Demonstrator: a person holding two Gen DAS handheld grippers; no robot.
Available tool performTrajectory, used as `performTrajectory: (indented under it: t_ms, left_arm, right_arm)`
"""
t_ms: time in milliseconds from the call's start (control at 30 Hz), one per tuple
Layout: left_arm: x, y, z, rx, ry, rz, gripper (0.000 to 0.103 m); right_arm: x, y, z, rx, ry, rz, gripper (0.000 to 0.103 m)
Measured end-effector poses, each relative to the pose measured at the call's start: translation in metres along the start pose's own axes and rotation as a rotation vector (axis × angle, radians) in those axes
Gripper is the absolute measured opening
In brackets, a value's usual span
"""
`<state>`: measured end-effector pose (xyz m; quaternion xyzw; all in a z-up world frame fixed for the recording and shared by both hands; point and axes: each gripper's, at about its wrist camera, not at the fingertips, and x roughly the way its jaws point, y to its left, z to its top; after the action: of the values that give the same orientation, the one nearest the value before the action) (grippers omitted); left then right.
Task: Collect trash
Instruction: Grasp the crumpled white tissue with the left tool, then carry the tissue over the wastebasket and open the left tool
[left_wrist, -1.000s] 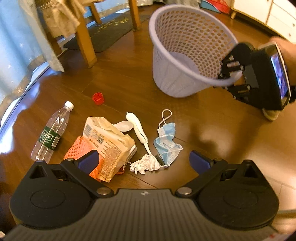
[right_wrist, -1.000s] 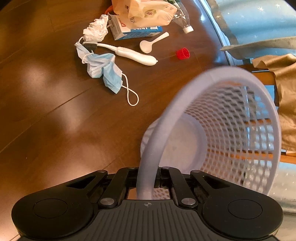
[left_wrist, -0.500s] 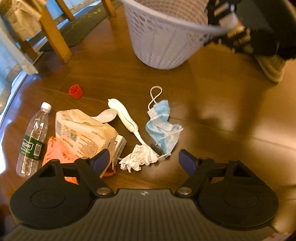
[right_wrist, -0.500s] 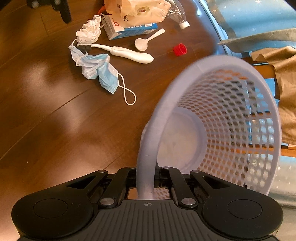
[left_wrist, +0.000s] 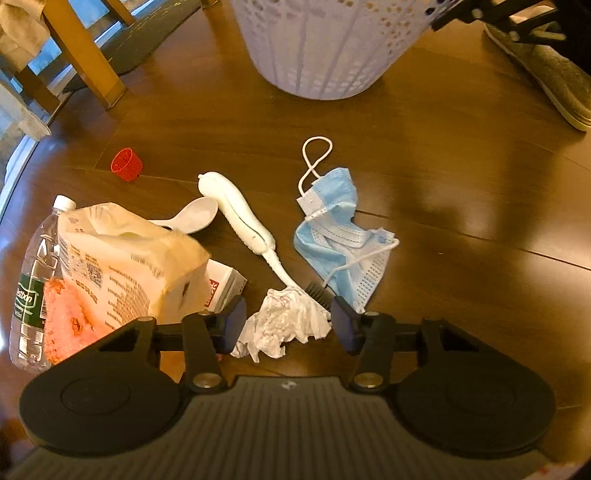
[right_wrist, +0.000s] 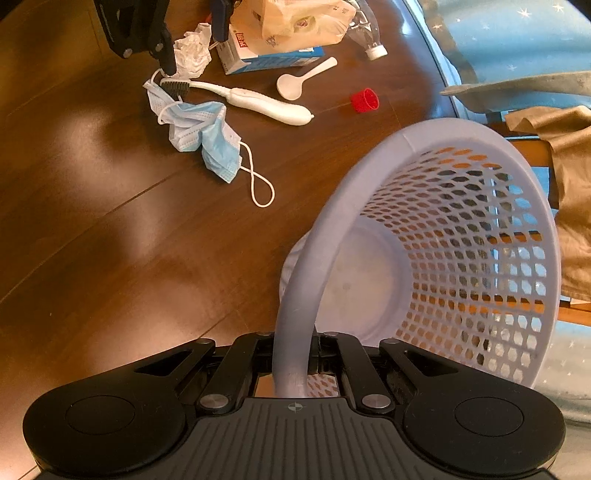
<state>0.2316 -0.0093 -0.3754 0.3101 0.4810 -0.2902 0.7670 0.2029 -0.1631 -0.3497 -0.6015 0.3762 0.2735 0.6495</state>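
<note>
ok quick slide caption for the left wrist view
Left gripper open around a crumpled tissue amid floor litter, white basket beyond.

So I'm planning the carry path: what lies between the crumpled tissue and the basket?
In the left wrist view, the toothbrush and blue face mask lie between the crumpled tissue and the basket, then bare floor.

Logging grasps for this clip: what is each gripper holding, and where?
Right gripper clamps the basket by its rim. Left gripper, open, holds nothing.
</note>
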Motion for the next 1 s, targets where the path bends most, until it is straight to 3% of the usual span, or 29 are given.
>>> performTrajectory:
  t_ms: [200, 467, 500, 800, 1000]
  left_arm:
    - [0.014, 0.002, -0.002, -0.010, 0.028, 0.008, 0.042]
    - [0.013, 0.000, -0.007, -0.019, 0.047, 0.022, 0.023]
    - [0.011, 0.000, -0.006, -0.022, 0.048, 0.022, 0.016]
    - [-0.039, -0.002, -0.005, -0.005, 0.032, 0.015, 0.014]
    - [-0.094, 0.016, 0.024, -0.022, -0.052, 0.038, 0.014]
  right_arm:
    - [-0.001, -0.001, 0.001, 0.000, 0.002, 0.002, 0.001]
    - [-0.002, -0.001, 0.001, 0.004, 0.003, 0.003, 0.001]
    - [-0.003, -0.001, 0.001, 0.004, 0.003, 0.002, 0.001]
    - [-0.007, 0.002, 0.003, -0.015, -0.004, 0.003, 0.001]
    - [-0.009, 0.004, 0.003, -0.035, -0.008, 0.003, 0.001]
